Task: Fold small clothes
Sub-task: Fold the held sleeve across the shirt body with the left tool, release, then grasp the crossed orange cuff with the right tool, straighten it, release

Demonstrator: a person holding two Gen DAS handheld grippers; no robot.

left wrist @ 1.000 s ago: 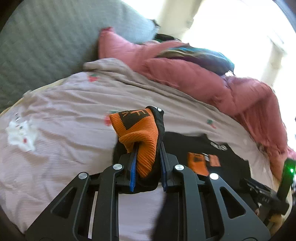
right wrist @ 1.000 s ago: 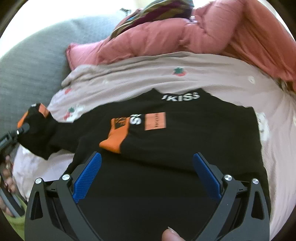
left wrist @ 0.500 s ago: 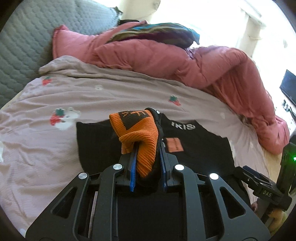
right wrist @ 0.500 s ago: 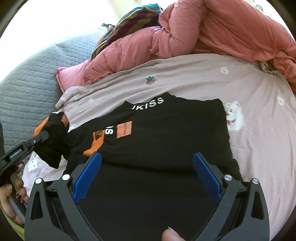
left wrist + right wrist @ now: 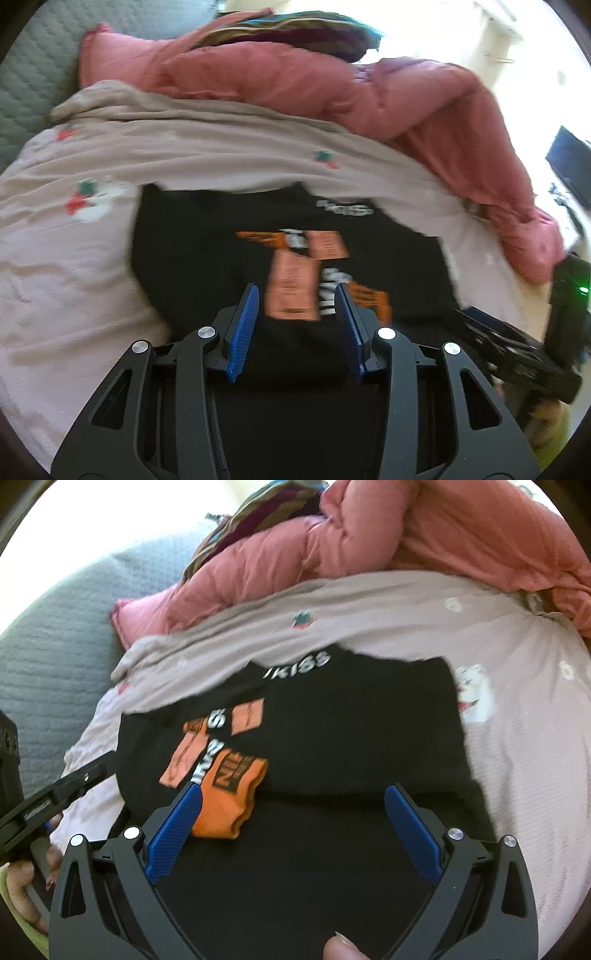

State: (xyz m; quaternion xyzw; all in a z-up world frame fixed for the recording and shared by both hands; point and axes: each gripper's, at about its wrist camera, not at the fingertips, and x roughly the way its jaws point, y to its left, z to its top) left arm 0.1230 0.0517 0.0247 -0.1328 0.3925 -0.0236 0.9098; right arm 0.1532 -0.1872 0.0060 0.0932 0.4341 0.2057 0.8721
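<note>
A small black top [image 5: 362, 734] with orange patches and white lettering lies flat on the bed; it also shows in the left wrist view [image 5: 207, 240]. Its left sleeve is folded in across the body, and the orange cuff [image 5: 229, 794] rests on the black cloth. My left gripper [image 5: 295, 314] is open and empty just above the top's front. My right gripper [image 5: 295, 830] is open and empty over the top's lower part, its left finger beside the orange cuff. The left gripper also shows at the left edge of the right wrist view [image 5: 59, 786].
The bed has a pale pink sheet [image 5: 74, 258] with small prints. A pink duvet [image 5: 369, 85] and a striped cloth [image 5: 258, 513] are heaped at the back. A grey quilted headboard [image 5: 55, 627] stands at the far left.
My left gripper carried the sleeve in over the top's body, opened and let go of the orange cuff. The cuff now lies on the black cloth. My right gripper stayed open.
</note>
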